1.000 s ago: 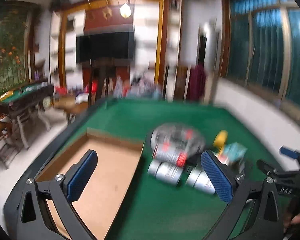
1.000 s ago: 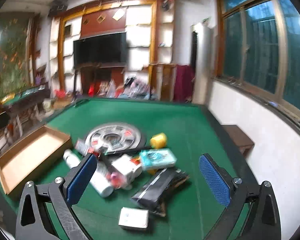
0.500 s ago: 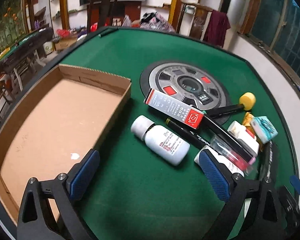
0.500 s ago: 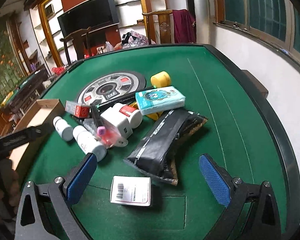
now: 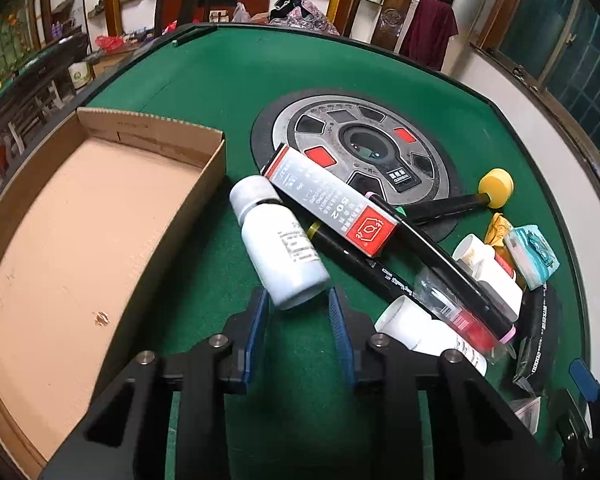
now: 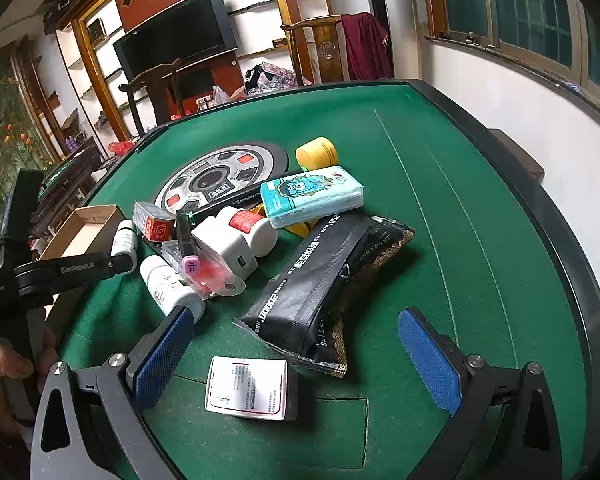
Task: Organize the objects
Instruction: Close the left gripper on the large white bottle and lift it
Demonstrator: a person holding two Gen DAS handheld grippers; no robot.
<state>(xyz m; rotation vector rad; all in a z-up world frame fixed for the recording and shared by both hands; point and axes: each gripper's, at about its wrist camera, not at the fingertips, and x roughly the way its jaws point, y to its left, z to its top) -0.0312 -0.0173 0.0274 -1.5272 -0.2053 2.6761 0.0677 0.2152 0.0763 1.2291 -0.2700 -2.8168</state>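
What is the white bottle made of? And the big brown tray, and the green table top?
The white bottle looks like smooth plastic: it has a soft shine and a moulded cap. The brown tray looks like plain matte cardboard, with a raw cut, wavy edge. The green table top looks like felt, dull and fuzzy, though I can't be sure.

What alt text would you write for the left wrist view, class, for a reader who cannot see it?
The left gripper closes around the base of a white bottle lying on a green table. An empty cardboard box sits to its left; a red-and-grey carton, black markers and other clutter lie to its right.
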